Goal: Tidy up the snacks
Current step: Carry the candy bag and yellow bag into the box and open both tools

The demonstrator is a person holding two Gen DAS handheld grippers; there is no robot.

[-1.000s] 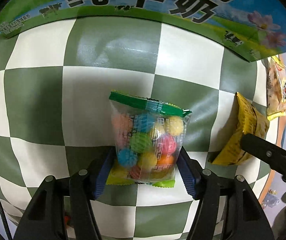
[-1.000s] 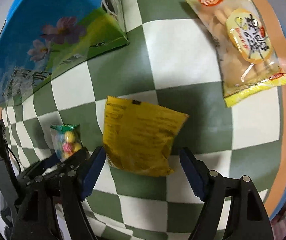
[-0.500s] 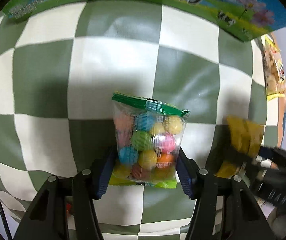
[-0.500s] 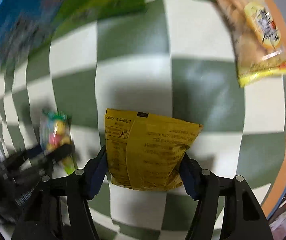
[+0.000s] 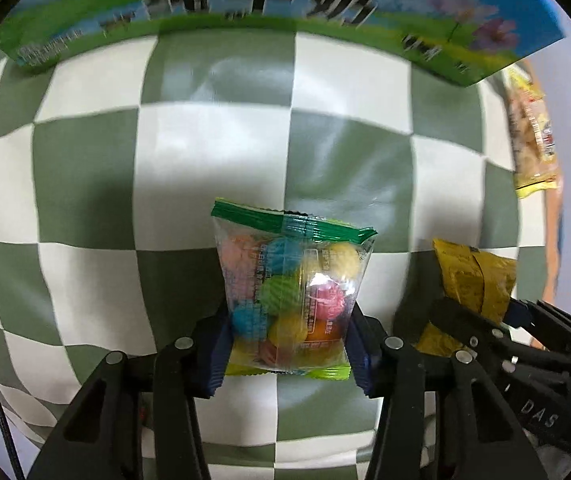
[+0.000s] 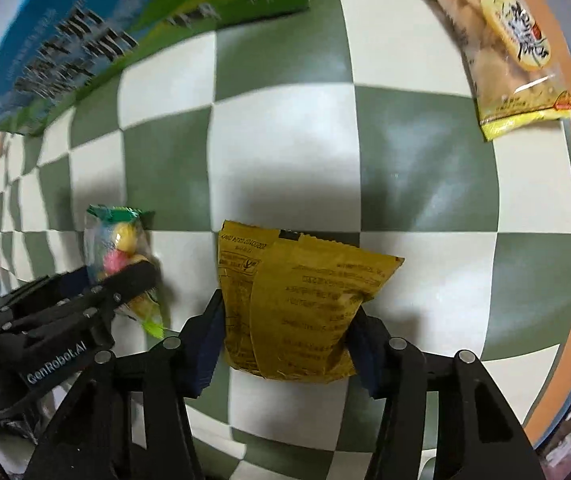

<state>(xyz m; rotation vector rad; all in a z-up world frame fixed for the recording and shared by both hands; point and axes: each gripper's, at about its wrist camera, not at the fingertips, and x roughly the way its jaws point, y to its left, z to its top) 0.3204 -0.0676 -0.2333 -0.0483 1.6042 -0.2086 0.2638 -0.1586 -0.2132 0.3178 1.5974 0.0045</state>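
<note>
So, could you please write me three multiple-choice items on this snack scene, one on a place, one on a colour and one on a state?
1. Where does the biscuit packet lie?
A. inside the carton
B. on the checked cloth near its orange edge
C. in the left gripper

2. What colour is the candy bag's top seal?
A. green
B. red
C. black

3. What is the right gripper doing?
A. hanging open
B. gripping the yellow pouch
C. gripping the carton

Answers: 1 B, it lies flat by the orange border; 2 A, the candy bag has a green strip; 3 B, the pads press the pouch's sides, having just closed.
</note>
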